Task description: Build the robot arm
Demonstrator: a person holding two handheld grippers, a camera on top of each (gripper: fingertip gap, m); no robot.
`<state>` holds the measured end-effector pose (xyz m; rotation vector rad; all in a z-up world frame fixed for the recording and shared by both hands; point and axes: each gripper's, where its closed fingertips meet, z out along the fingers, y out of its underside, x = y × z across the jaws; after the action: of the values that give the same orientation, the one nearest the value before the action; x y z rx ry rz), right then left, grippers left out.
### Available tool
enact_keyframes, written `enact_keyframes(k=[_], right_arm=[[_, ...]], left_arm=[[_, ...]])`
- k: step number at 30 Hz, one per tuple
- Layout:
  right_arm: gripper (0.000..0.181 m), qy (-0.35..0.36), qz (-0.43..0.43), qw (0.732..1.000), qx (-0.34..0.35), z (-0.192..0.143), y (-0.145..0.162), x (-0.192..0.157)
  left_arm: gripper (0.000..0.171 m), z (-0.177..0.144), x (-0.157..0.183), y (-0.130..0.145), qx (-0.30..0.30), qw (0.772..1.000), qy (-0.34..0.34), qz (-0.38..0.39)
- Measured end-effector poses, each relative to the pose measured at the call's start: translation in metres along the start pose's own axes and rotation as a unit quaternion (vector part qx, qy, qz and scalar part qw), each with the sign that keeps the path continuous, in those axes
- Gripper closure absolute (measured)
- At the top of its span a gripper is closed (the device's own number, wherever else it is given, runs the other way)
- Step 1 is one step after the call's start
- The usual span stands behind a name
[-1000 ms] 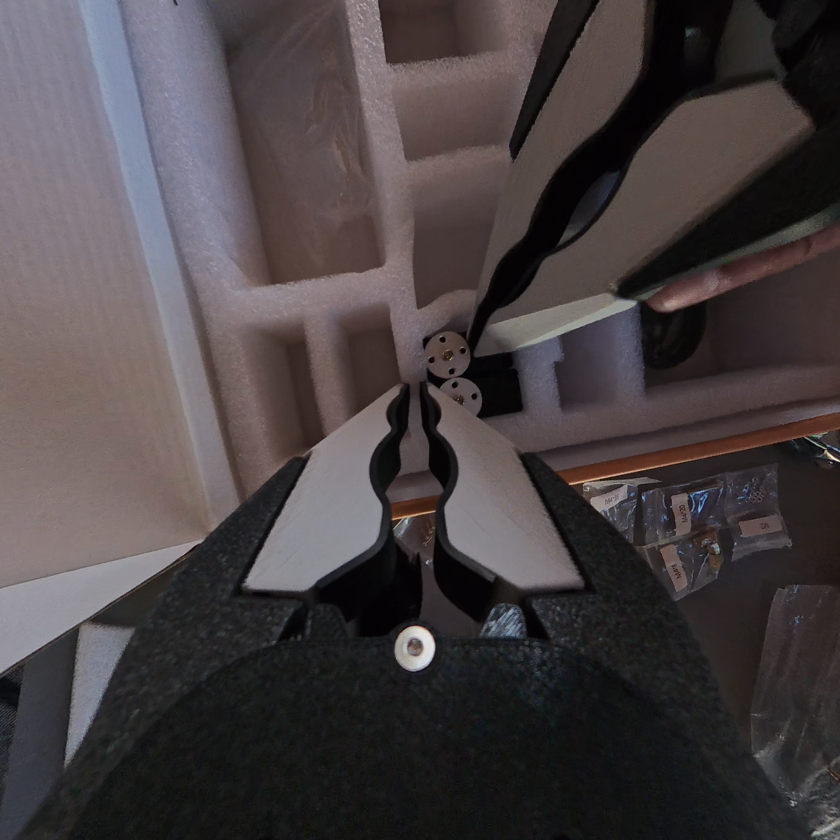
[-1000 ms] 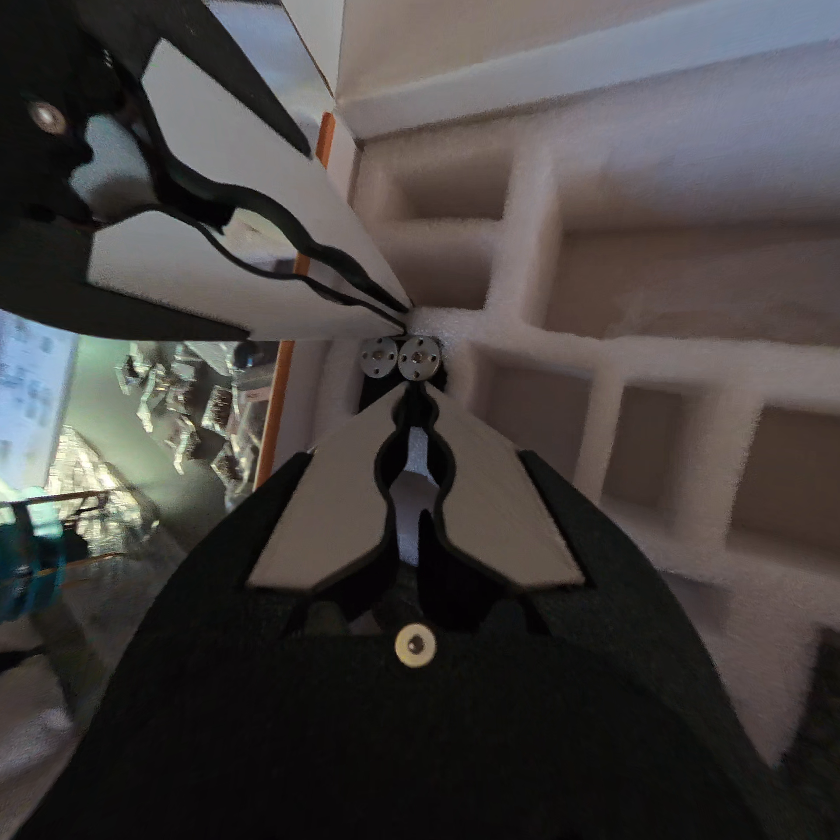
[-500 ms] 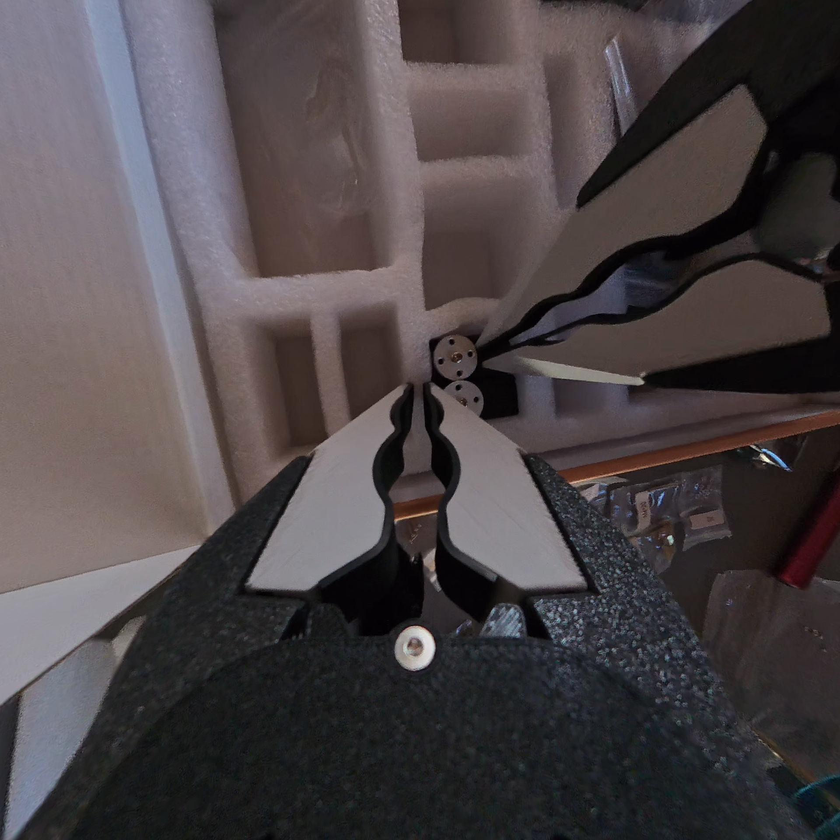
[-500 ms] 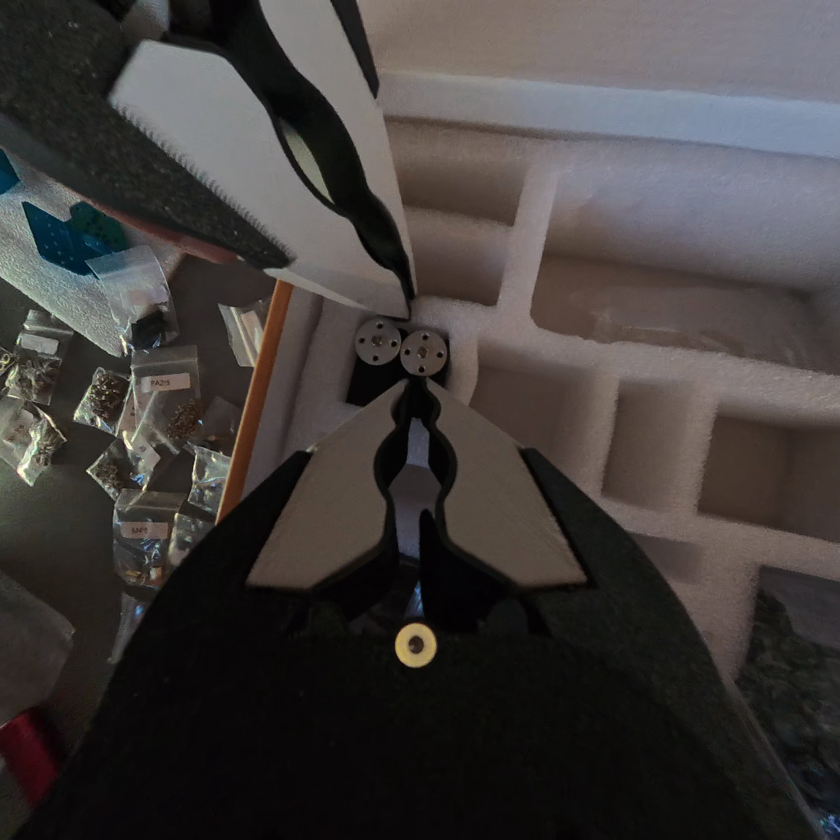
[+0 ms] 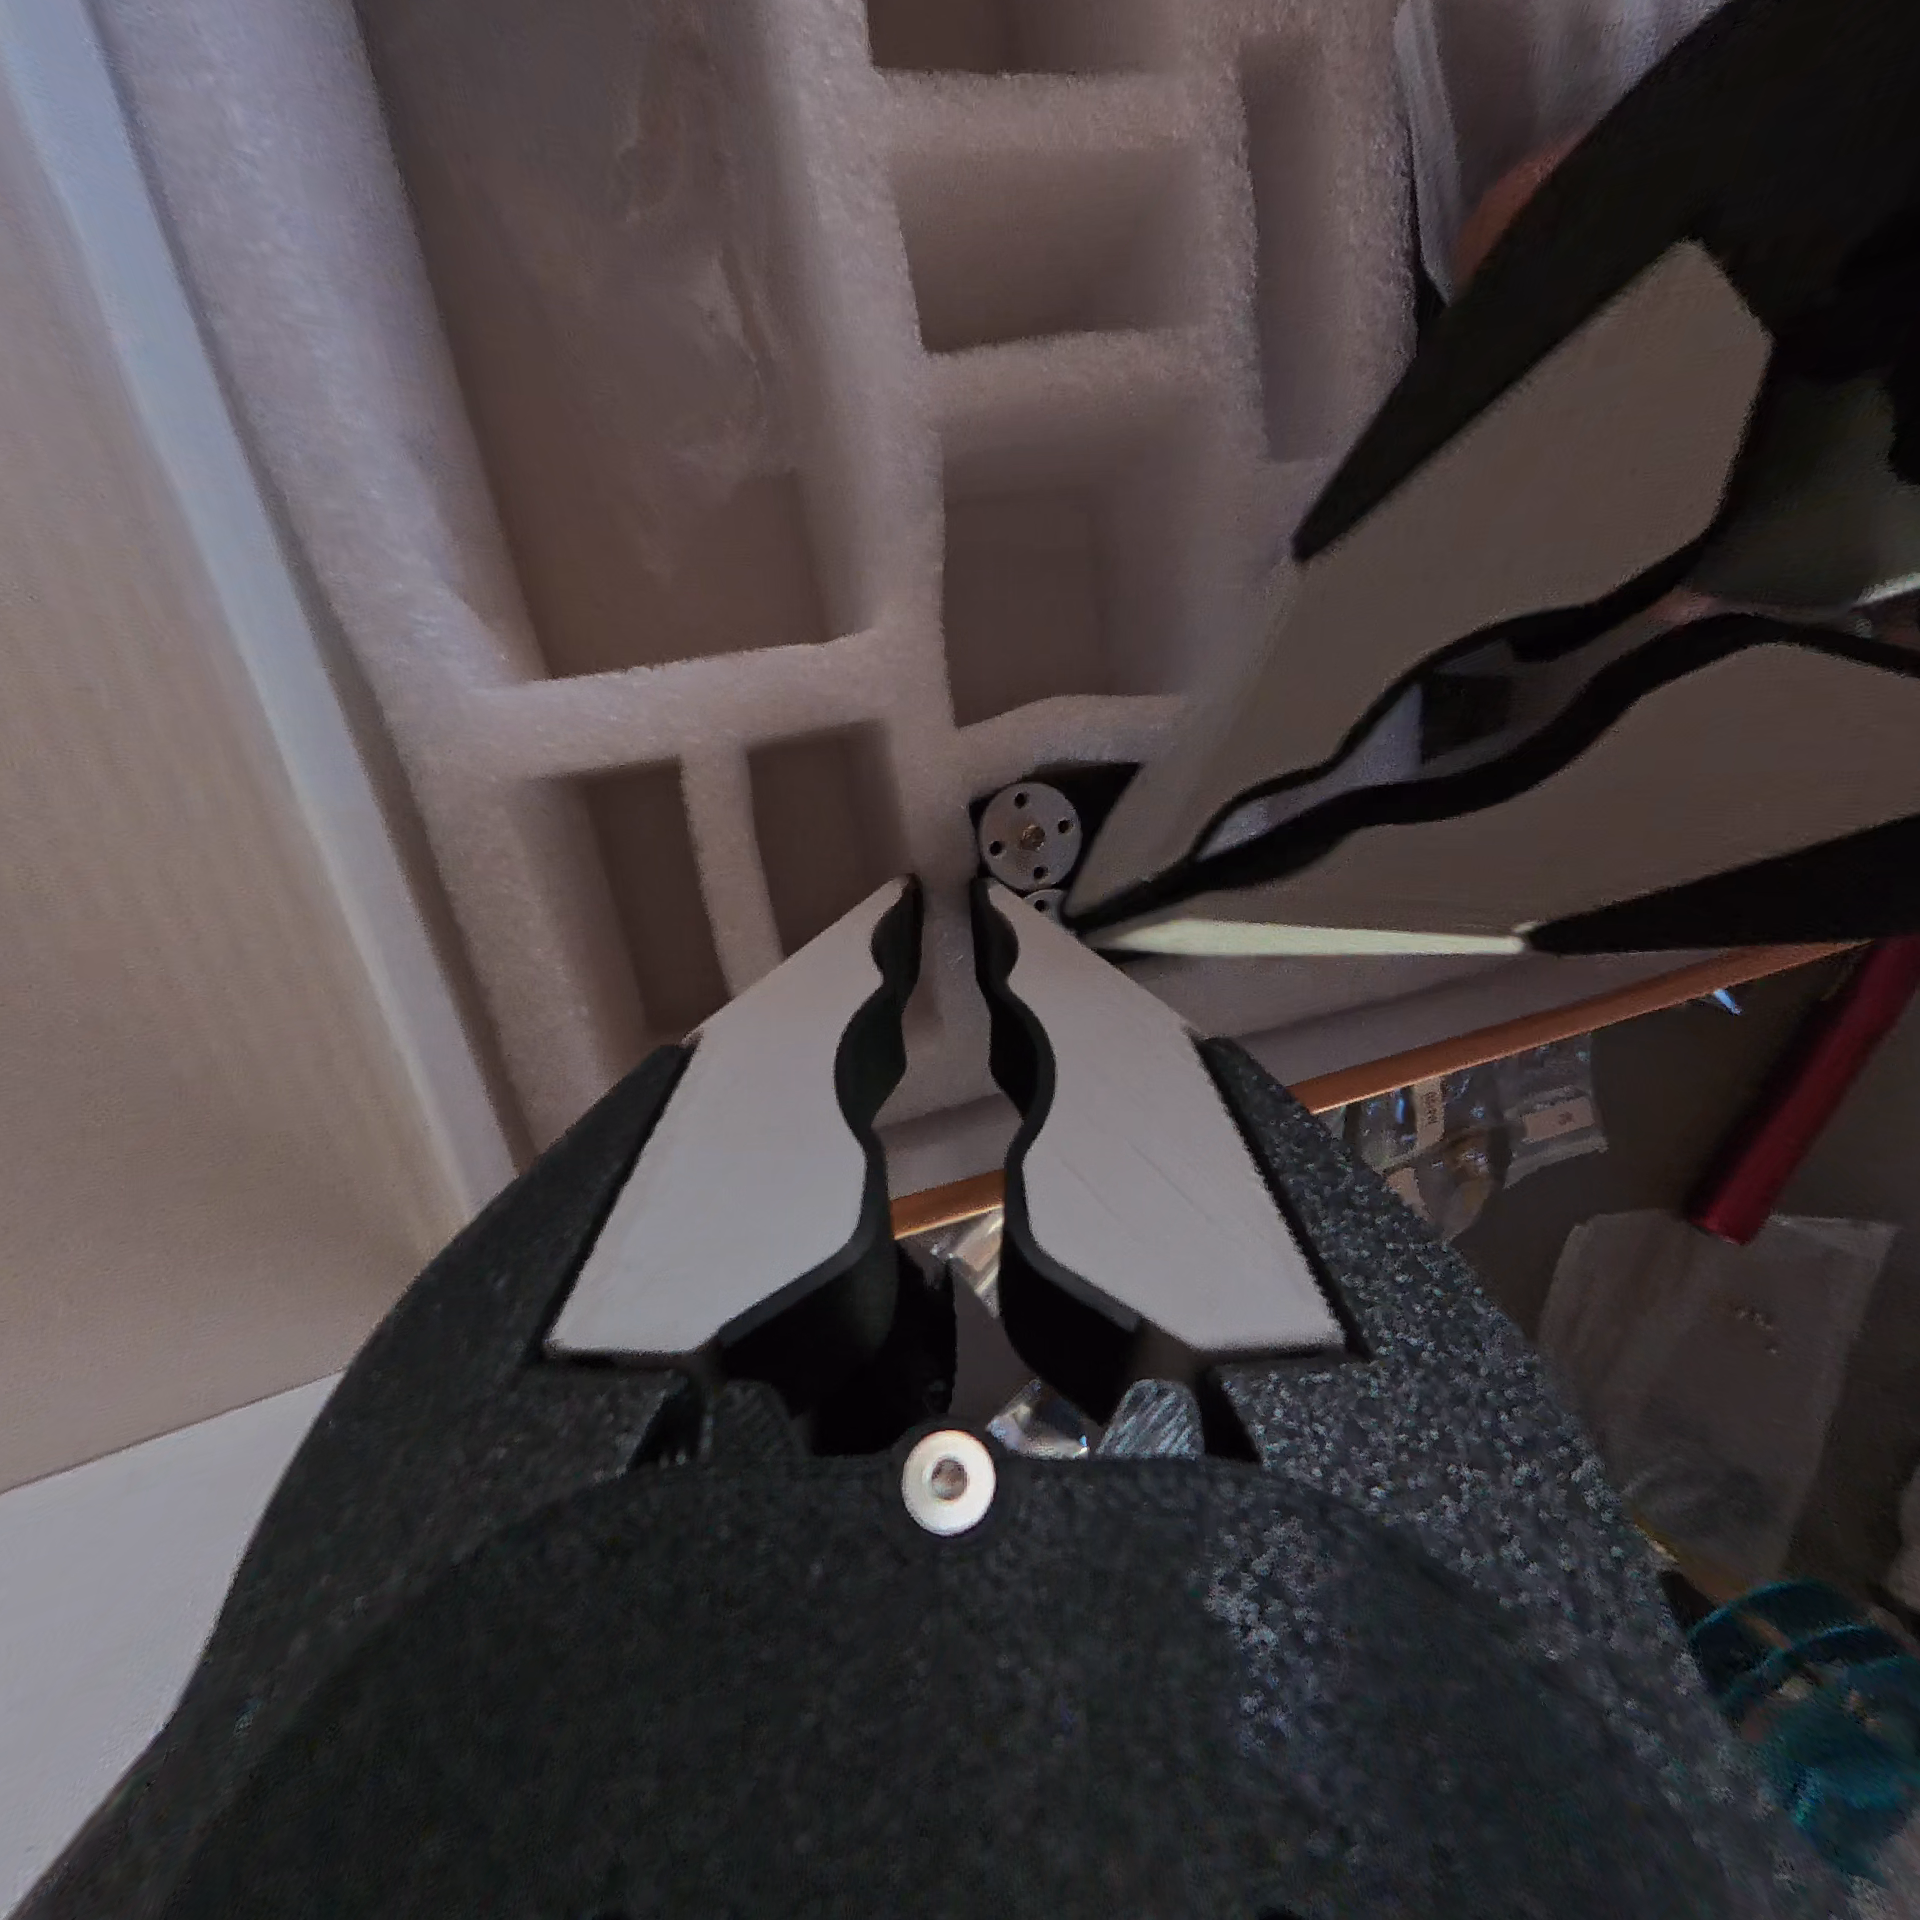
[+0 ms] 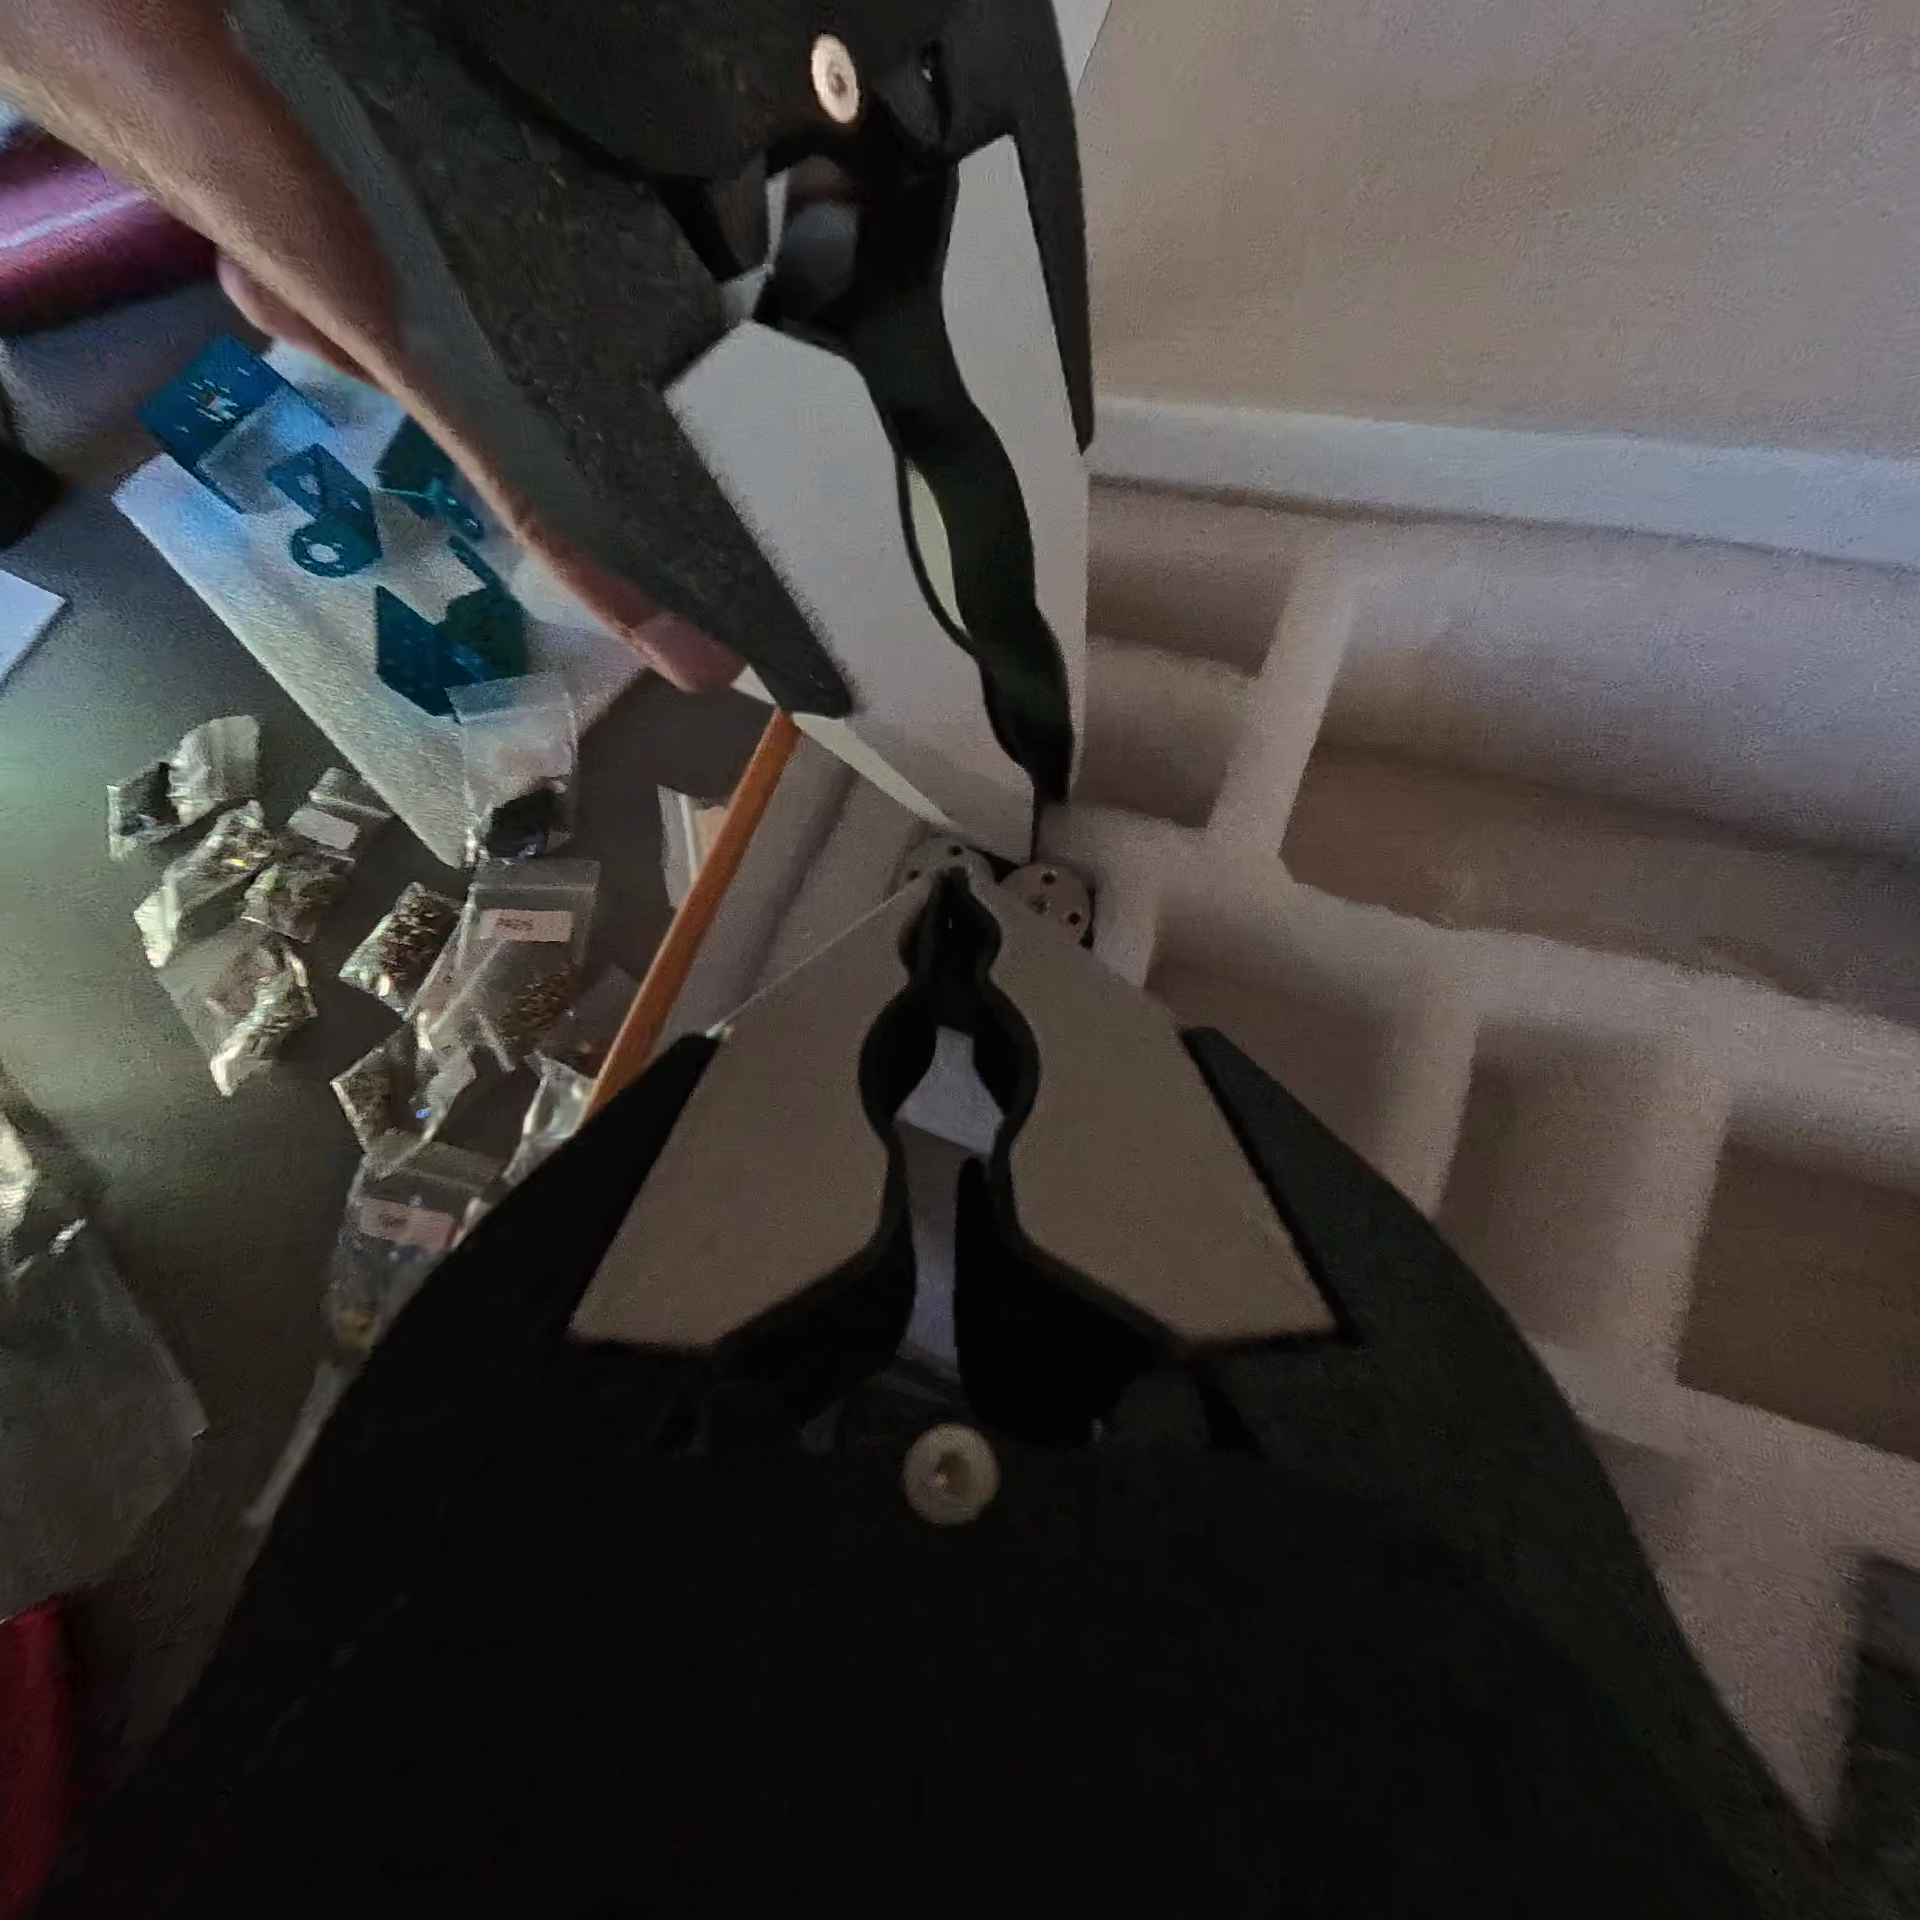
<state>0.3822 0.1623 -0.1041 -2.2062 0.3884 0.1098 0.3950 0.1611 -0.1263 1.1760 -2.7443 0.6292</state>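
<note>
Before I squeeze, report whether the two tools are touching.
Apart. Right wrist view shows silver discs in the gap between the left tool and right tool tips.

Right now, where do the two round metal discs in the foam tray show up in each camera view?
Left wrist view: metal discs just above centre, the lower one mostly hidden by the right gripper.
Right wrist view: discs just above centre, beyond the right gripper's tips.
Shared landmark: the orange box edge beside the foam tray.
</note>
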Motion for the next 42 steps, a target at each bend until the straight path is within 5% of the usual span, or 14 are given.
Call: enact_keyframes(k=[5,10,13,20,22,25,31,35,42], right_arm=[[0.18,0.085,-0.028,0.993,0.076,-0.02,-0.021,0.019],[0.173,0.021,0.096,0.975,0.2,-0.069,-0.043,0.03],[0.171,0.001,0.068,0.975,0.214,-0.092,-0.05,0.016],[0.156,0.004,-0.02,1.0,0.014,-0.067,-0.014,-0.017],[0.128,-0.004,-0.015,0.998,-0.068,-0.057,0.006,-0.017],[0.149,0.006,-0.061,0.993,-0.098,-0.051,0.017,-0.015],[0.139,-0.013,-0.297,0.948,-0.111,-0.048,0.027,-0.024],[0.151,-0.057,-0.329,0.928,-0.165,-0.032,0.037,-0.026],[0.17,0.001,-0.41,0.897,-0.164,-0.02,0.055,-0.022]], left_arm=[[0.168,0.001,0.0,0.001,0.014,0.997,-0.042,0.066],[0.169,-0.007,0.003,-0.003,0.023,0.997,-0.069,0.029],[0.17,-0.017,0.009,-0.009,0.006,0.998,-0.052,0.019],[0.169,-0.028,0.025,-0.018,-0.036,0.997,-0.047,0.046],[0.169,-0.029,0.028,-0.018,-0.038,0.997,-0.045,0.048],[0.169,-0.032,0.027,-0.019,-0.035,0.997,-0.047,0.046],[0.169,-0.035,0.023,-0.013,-0.033,0.998,-0.043,0.039],[0.169,-0.03,0.025,-0.006,-0.032,0.998,-0.032,0.04],[0.168,-0.009,0.017,0.014,-0.017,0.998,-0.026,0.057]])
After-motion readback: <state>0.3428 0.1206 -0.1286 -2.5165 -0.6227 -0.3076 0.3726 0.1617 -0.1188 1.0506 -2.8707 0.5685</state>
